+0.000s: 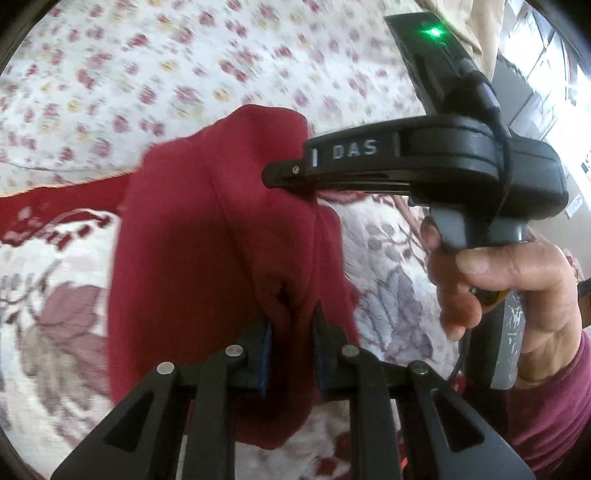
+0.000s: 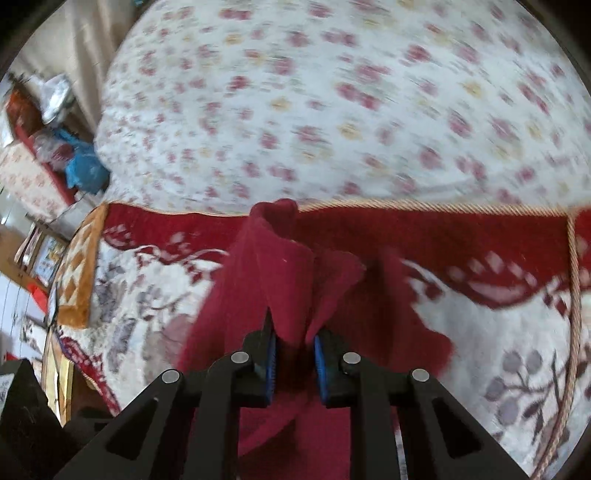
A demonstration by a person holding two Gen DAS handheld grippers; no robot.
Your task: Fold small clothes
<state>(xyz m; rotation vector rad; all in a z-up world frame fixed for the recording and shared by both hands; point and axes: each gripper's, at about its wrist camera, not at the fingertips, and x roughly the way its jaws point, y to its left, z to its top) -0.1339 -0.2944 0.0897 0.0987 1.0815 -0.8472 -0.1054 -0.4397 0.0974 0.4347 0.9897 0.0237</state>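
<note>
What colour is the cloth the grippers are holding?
Dark red cloth, plain with no pattern; the left wrist view shows it best.

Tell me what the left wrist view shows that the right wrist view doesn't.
Only the left wrist view shows the right gripper from the side, its fingers closed on the red garment, plus the person's right hand on its handle and a green indicator light.

Only the right wrist view shows the cluttered shelf at far left and the rug's corded edge.

Both show the garment pinched between the camera's own blue-padded fingers, the left gripper included, lifted over the floral rug and the flowered bedspread.
</note>
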